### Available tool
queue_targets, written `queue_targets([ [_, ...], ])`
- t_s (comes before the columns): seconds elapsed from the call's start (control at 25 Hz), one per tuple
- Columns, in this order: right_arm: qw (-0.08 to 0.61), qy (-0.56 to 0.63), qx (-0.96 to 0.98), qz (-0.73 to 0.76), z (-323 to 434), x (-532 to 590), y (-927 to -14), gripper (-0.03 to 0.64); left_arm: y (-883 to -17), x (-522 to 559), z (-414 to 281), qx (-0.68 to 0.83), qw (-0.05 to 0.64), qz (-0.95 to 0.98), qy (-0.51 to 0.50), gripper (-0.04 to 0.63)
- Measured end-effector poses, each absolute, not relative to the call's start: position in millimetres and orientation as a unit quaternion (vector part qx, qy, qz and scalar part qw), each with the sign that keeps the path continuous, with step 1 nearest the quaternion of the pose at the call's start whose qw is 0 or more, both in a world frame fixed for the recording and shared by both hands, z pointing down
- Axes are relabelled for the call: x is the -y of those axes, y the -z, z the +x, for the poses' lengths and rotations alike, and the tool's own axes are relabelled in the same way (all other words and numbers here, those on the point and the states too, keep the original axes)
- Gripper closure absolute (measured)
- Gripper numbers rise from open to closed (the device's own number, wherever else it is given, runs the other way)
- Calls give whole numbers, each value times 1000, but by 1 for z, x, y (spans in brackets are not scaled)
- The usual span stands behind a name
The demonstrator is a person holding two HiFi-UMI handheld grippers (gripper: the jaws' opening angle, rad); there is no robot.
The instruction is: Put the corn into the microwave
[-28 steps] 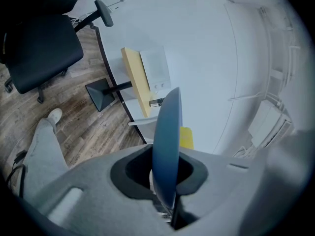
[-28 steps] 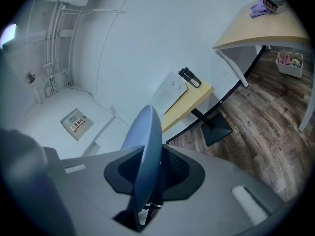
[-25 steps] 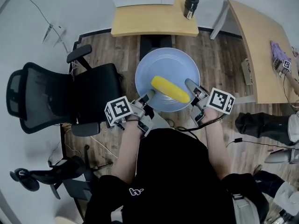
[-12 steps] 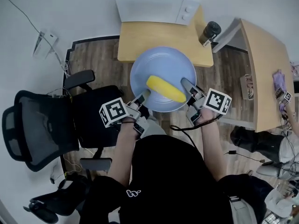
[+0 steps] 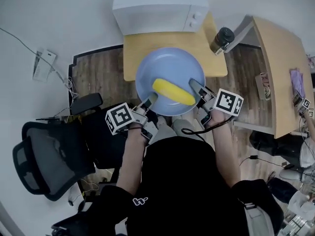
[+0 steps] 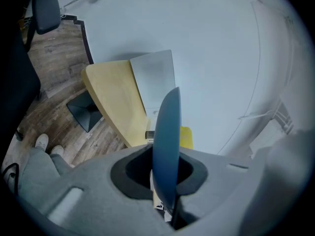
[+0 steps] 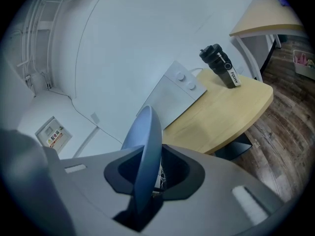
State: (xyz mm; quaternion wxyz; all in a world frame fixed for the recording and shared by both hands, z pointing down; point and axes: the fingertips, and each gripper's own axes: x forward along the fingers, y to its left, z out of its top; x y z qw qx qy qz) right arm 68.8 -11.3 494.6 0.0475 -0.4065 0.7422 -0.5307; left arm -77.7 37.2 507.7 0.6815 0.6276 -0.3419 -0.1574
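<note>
A yellow corn cob (image 5: 173, 93) lies on a round blue plate (image 5: 162, 68) that I carry in the air over the front of a small wooden table (image 5: 133, 48). My left gripper (image 5: 149, 101) is shut on the plate's near-left rim, seen edge-on as the blue plate (image 6: 166, 136) with the corn (image 6: 186, 137) behind it. My right gripper (image 5: 196, 89) is shut on the near-right rim of the plate (image 7: 147, 156). The white microwave (image 5: 160, 8) stands at the table's far edge against the wall, its door closed; the microwave (image 7: 176, 96) shows its two knobs.
A black bottle (image 5: 221, 38) lies at the table's right corner, also the bottle (image 7: 220, 65). A second wooden table (image 5: 280, 77) stands to the right. A black office chair (image 5: 49, 156) is at the lower left, and cables run over the wooden floor.
Both grippers have carried the plate with the corn forward toward the table and the microwave. The plate, earlier over the floor, now hangs over the table's front. The office chair has fallen behind to the lower left.
</note>
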Motion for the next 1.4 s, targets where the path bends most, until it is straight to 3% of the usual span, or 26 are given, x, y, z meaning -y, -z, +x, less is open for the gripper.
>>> queue_targets([
  [0.24, 52, 506, -769, -387, 63, 44, -479, 514, -506, -15, -82, 348, 684, 615, 178, 551],
  [0.36, 67, 488, -778, -390, 69, 59, -471, 452, -512, -7, -91, 354, 690, 603, 189, 551],
  [0.48, 90, 462, -788, -396, 84, 72, -461, 437, -504, 3, -92, 336, 692, 598, 225, 551],
  [0.64, 109, 380, -804, -443, 118, 95, -450, 538, -513, 7, -95, 352, 691, 594, 215, 551],
  [0.72, 70, 305, -815, -487, 130, 108, -454, 614, -510, 10, -92, 344, 691, 594, 226, 551],
  [0.92, -64, 154, -828, -536, 131, 144, -495, 615, -503, 15, -90, 343, 689, 589, 245, 551],
  [1.2, -171, 128, -809, -548, 141, 230, -578, 612, -499, 18, -87, 352, 689, 579, 255, 551],
  [1.4, -194, 165, -799, -544, 145, 285, -619, 611, -500, 20, -88, 365, 691, 567, 260, 551],
])
